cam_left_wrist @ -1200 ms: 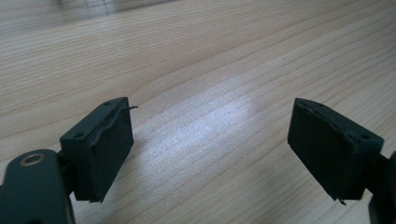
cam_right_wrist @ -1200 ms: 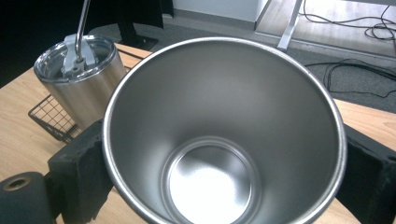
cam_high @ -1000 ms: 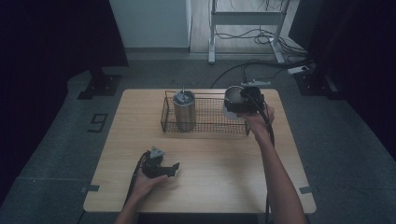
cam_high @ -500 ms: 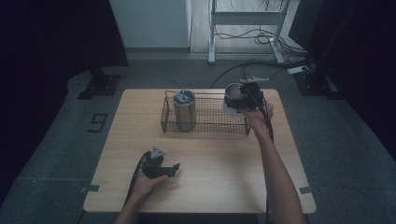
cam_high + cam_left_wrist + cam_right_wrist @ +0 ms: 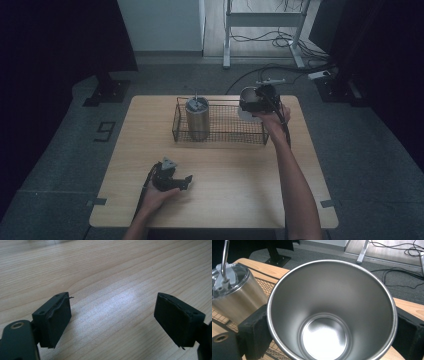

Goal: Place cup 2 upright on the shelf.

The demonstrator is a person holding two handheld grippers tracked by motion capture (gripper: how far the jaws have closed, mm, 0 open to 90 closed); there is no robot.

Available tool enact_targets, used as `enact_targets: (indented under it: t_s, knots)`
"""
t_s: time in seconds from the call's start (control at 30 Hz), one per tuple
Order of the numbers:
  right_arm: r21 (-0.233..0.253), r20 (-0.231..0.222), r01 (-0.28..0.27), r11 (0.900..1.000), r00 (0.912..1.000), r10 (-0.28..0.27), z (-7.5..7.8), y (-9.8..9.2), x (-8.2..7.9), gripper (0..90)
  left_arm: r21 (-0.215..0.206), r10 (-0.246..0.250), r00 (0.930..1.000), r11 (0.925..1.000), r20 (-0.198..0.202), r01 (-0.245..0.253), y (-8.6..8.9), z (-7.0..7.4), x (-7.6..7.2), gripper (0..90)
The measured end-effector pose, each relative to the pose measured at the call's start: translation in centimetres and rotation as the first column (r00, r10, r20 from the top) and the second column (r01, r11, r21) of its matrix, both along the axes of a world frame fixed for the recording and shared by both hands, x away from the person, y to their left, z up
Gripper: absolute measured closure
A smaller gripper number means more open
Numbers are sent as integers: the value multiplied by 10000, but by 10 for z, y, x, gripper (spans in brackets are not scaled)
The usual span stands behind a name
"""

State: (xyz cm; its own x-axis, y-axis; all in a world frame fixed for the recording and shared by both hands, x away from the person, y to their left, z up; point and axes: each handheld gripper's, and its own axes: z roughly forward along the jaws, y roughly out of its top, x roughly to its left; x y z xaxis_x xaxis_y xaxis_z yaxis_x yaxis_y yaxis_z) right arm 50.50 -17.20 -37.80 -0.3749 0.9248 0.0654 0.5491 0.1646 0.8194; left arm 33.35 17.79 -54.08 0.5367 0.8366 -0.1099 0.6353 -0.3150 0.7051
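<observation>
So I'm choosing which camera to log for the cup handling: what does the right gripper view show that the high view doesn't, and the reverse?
The right gripper view alone shows the inside of the open steel cup: bare, with a shiny bottom and a jaw on each side of its wall. The high view alone shows the left gripper low over the wooden table, jaws apart and apart from the wire basket. Both show the lidded tumbler with its straw standing in the basket, and the right gripper holding the cup over the basket's right end.

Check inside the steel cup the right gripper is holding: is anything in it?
Nothing visible: the steel cup shows bare, shiny walls and a clean round bottom. The right gripper clamps its outside. The lidded tumbler behind it stands in the wire basket; its contents are covered.
</observation>
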Motion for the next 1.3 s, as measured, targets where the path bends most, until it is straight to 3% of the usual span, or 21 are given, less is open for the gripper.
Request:
enact_targets:
  t_s: [0.63,1.3]
  knots:
    - [-175,-293,50,9998,9996,-55,-6,9,26,69,50,0,10000,10000,-95,0,0,-2,1,144]
    - [-390,-751,-179,9991,9971,149,-34,16,35,69,110,-17,9999,9999,-128,18,-1,-4,1,145]
